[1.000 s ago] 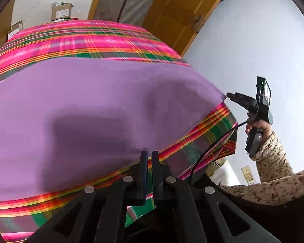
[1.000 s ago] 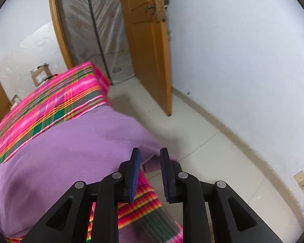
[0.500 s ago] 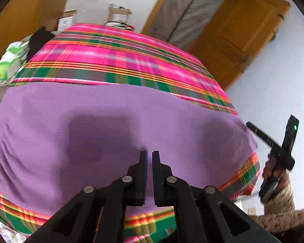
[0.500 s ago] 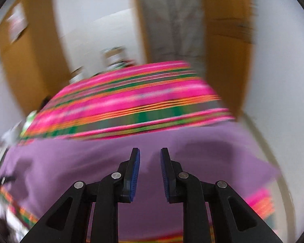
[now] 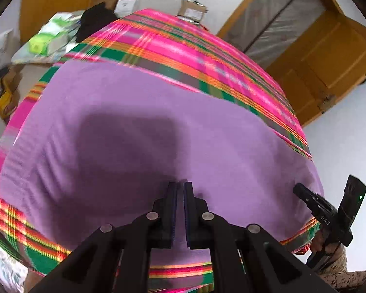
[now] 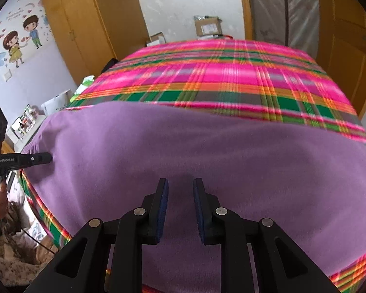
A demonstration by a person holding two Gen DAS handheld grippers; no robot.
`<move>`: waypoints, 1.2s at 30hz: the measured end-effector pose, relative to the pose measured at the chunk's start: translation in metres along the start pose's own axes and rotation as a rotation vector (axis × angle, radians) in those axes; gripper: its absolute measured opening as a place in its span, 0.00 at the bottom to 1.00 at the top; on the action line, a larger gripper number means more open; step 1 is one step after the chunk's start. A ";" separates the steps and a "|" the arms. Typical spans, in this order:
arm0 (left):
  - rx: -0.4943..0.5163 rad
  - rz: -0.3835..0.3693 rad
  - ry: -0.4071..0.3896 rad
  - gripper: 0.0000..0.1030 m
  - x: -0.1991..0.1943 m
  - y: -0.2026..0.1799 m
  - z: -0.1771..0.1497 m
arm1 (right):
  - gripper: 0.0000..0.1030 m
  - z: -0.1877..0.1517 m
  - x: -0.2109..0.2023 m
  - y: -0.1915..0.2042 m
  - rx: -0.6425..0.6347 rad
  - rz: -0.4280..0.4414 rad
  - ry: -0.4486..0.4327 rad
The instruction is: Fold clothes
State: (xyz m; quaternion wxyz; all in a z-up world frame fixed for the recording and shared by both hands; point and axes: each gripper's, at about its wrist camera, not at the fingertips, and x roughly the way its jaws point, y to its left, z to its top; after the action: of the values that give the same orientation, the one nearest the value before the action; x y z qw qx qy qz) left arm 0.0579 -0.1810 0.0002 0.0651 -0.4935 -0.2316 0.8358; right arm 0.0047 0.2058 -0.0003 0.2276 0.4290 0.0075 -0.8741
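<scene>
In the left wrist view the left gripper stands nearest, its jaws drawn almost together with only a thin slit between the pads and no fold of cloth caught in it. In the right wrist view the right gripper keeps a narrow gap and is likewise empty. Just beyond both sets of tips lies the flat purple fleece garment, spread smooth across the near part of the bed covered in pink, green and orange plaid. Its long axis runs side to side, across the line both grippers point along, so each end lies out to one side. The left gripper sits over the middle of the near part, while the right gripper appears towards the garment's right end. A fold would likely begin from the near hem. Farther off stand cardboard boxes and wooden wardrobe doors.
</scene>
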 end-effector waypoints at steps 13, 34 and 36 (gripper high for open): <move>0.077 -0.048 -0.059 0.05 -0.009 -0.024 0.045 | 0.27 0.049 -0.006 0.010 -0.077 0.102 0.006; -0.059 0.040 -0.008 0.05 0.025 0.006 0.075 | 0.51 0.132 0.105 0.040 -0.278 0.406 0.298; -0.064 0.041 -0.007 0.05 0.024 0.007 0.075 | 0.51 0.131 0.104 0.041 -0.288 0.430 0.316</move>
State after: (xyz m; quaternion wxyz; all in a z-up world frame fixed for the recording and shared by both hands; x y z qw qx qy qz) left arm -0.0175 -0.2030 0.0088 0.0314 -0.4969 -0.2484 0.8309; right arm -0.1319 0.1011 0.0117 0.4621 0.5147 0.0759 -0.7182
